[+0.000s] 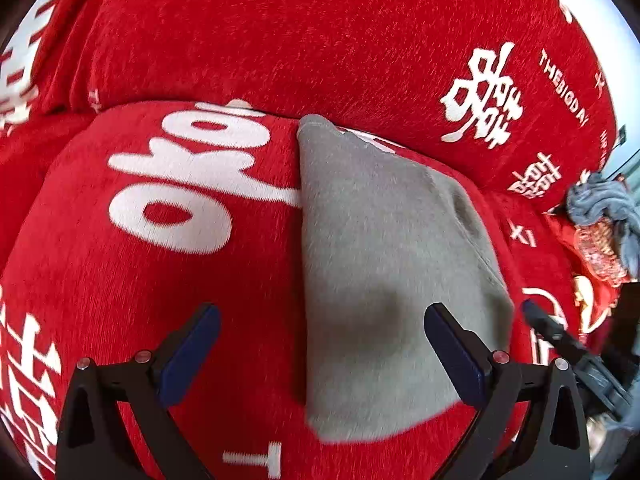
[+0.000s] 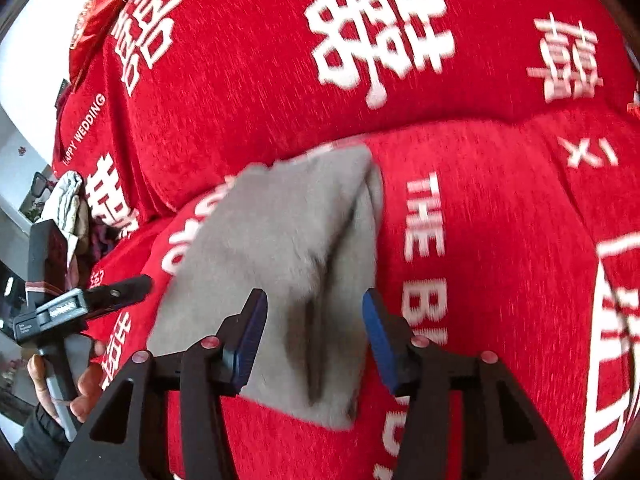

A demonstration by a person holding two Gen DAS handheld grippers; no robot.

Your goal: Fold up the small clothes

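Note:
A small grey garment [image 1: 384, 264] lies folded on a red sofa seat [image 1: 180, 260] printed with white characters. My left gripper [image 1: 320, 320] is open above its near left edge, with one finger over the red seat and the other over the grey cloth. In the right wrist view the same grey garment [image 2: 280, 248] shows a fold ridge along its right side. My right gripper [image 2: 314, 312] is open over its near right end, holding nothing. The left gripper [image 2: 120, 288] shows at the left of that view, and the right gripper's fingertip [image 1: 540, 316] at the right of the left wrist view.
The red backrest [image 1: 300, 40] rises behind the seat. A heap of blue-grey and patterned clothes [image 1: 604, 216] lies on the sofa to the right. More crumpled cloth [image 2: 68, 200] sits at the sofa's left end. A hand [image 2: 84, 384] holds the left gripper's handle.

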